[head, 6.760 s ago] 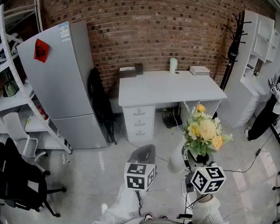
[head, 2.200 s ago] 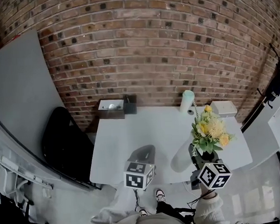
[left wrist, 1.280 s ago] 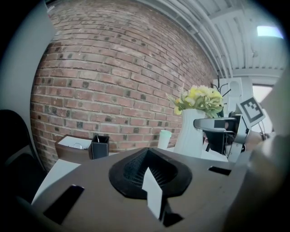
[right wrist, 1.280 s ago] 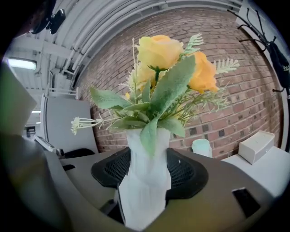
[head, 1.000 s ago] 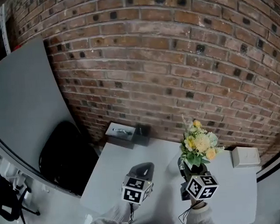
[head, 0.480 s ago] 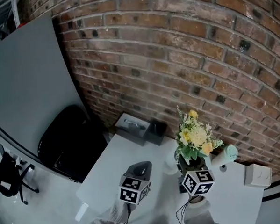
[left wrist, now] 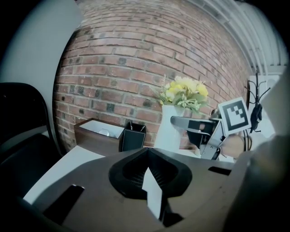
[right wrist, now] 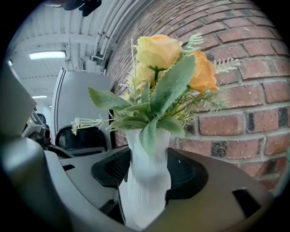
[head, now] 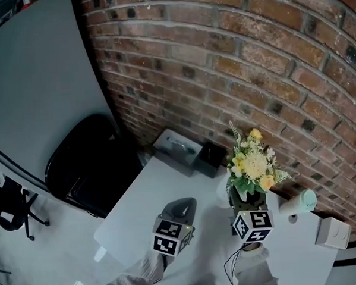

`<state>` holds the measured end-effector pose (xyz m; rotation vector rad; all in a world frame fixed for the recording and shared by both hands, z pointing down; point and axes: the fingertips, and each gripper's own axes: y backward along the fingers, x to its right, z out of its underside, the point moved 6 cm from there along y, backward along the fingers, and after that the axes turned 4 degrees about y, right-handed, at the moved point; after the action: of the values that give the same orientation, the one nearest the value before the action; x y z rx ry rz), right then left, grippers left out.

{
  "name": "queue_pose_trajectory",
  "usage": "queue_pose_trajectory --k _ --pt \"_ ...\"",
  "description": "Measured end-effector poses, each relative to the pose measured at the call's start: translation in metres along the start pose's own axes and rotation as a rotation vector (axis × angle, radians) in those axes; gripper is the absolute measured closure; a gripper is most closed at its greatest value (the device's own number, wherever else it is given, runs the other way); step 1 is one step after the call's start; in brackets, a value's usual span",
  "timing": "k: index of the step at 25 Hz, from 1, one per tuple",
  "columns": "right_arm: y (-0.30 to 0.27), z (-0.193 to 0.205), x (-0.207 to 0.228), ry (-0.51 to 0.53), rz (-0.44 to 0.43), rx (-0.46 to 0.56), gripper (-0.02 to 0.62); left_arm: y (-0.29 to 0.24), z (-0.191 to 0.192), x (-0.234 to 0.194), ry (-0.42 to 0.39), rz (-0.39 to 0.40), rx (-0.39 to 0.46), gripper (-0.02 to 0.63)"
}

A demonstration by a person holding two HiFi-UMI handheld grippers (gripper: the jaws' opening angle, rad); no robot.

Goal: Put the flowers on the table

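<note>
A bunch of yellow and orange flowers (head: 253, 163) with green leaves stands in a white ribbed vase (right wrist: 144, 181). My right gripper (head: 244, 196) is shut on the vase's body, one jaw on each side. It holds the vase upright over the back of the white table (head: 140, 212), near the brick wall. The vase's foot is hidden, so I cannot tell if it touches the table. In the left gripper view the flowers (left wrist: 183, 93) and vase (left wrist: 168, 129) show ahead to the right. My left gripper (head: 181, 205) is shut and holds nothing.
A brown tissue box (head: 177, 151) and a black pen holder (head: 211, 160) stand at the table's back edge by the wall. A pale green cup (head: 300, 201) and a white box (head: 332, 232) are at the right. A black chair (head: 87, 170) stands left of the table.
I have come up to the table from across the room. The right gripper has carried the flowers over the tabletop towards the brick wall. The left gripper stays shut beside it.
</note>
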<state>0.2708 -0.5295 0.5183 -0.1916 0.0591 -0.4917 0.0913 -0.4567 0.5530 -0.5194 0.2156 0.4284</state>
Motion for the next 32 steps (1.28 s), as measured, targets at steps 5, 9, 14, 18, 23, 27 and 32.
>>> queue_pose_trajectory --k 5,9,14,18,23,27,32 --pt "-0.002 0.001 -0.002 -0.021 -0.008 -0.003 0.348 0.001 0.006 -0.004 0.023 -0.010 -0.004 0.600" --pt "0.000 0.003 -0.003 -0.031 -0.013 -0.015 0.348 0.002 0.010 -0.003 0.024 -0.012 -0.012 0.600" --pt "0.002 0.004 -0.004 -0.032 -0.020 -0.010 0.349 0.003 0.012 0.001 0.025 -0.005 -0.017 0.600" --pt "0.007 0.005 -0.007 -0.028 -0.024 -0.001 0.348 0.005 0.017 0.001 0.028 -0.002 -0.027 0.600" --pt "0.010 0.008 -0.009 -0.027 -0.033 -0.001 0.349 0.006 0.018 0.001 0.032 0.002 -0.031 0.600" --pt "0.012 0.009 -0.010 -0.032 -0.032 0.006 0.349 0.006 0.019 0.004 0.031 0.010 -0.032 0.600" --pt "0.013 0.011 -0.011 -0.037 -0.028 0.025 0.348 0.010 0.021 0.007 0.031 0.012 -0.041 0.600"
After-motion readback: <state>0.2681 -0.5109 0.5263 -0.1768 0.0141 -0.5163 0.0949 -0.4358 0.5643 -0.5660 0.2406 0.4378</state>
